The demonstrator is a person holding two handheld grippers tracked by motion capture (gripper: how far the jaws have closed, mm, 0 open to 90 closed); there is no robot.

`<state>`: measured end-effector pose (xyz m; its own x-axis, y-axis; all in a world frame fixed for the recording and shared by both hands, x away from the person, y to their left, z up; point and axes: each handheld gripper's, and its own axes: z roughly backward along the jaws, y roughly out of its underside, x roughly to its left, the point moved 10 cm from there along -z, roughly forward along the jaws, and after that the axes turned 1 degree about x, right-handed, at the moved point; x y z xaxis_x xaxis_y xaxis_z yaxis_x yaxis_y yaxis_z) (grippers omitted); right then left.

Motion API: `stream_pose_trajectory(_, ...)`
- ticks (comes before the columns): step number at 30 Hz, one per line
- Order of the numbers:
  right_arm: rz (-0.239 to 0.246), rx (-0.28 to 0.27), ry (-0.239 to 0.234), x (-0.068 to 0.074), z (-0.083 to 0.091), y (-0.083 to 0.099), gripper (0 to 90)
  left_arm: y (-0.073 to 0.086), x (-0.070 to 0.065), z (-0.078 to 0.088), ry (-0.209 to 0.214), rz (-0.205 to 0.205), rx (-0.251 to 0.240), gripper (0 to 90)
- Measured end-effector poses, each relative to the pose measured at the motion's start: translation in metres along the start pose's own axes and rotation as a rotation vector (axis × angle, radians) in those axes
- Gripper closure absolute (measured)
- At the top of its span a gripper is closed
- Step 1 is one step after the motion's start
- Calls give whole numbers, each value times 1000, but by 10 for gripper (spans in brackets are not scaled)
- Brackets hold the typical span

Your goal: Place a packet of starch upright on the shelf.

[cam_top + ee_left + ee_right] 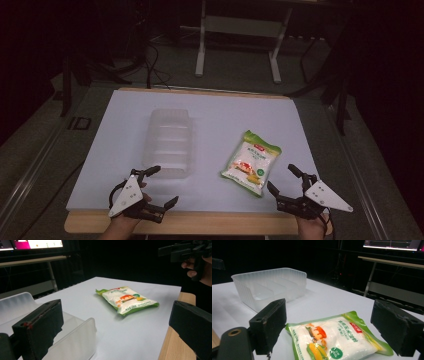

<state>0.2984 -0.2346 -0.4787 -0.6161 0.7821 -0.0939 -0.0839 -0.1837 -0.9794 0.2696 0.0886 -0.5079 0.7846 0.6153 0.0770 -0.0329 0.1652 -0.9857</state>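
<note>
A white and green food packet lies flat on the white table top, right of centre. A clear ribbed plastic tray stands left of it, with nothing inside. My left gripper hovers open over the table's front edge, just in front of the tray's near end. My right gripper is open at the front right, close to the packet's near corner; in the right gripper view its jaws frame the packet. Nothing is held by either.
The wooden front edge of the table shows below the white top. A metal stand is on the floor behind the table. Dark floor with cables surrounds it. A lit screen sits on a bench in the background.
</note>
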Motion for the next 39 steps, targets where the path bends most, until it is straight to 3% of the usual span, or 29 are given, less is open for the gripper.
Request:
stream_pose_trajectory(5,-9,2,-35,4,-1,-1,144,0,-1,0,3,-2,-1,0)
stream_pose_trajectory(8,12,27,-60,10,-2,0,132,-1,-2,0,4,-4,-3,0)
stream_pose_trajectory(10,-3,37,-77,12,-1,0,133,-1,-2,1,5,-9,-3,0)
stream_pose_trajectory(11,-61,66,-144,19,0,-1,146,-1,-3,1,6,-7,-6,0)
stream_pose_trajectory(12,-61,66,-144,19,0,-1,146,-1,-3,1,6,-7,-5,0)
stream_pose_trajectory(14,-37,74,-132,21,0,-1,129,-1,-3,1,5,-8,-5,0)
stream_pose_trajectory(15,15,87,-113,23,-3,0,111,-1,-2,1,6,-7,-4,0)
stream_pose_trajectory(23,5,84,-200,38,-3,-12,97,-1,-3,1,-2,-13,-3,0)
stream_pose_trajectory(27,12,89,-180,39,-4,-22,97,-1,-3,1,2,-12,-3,0)
stream_pose_trajectory(28,34,86,-169,38,-3,-26,97,-1,-3,1,2,-12,-5,0)
stream_pose_trajectory(29,32,52,-158,36,0,-38,97,-1,-3,1,3,-14,-5,0)
stream_pose_trajectory(32,45,25,-134,32,3,-50,97,-2,-4,0,8,-8,-7,0)
stream_pose_trajectory(33,71,17,-119,29,3,-58,97,-2,-4,0,9,-7,-7,0)
stream_pose_trajectory(39,64,9,-101,22,-2,-74,97,-1,-5,-1,7,-17,-2,0)
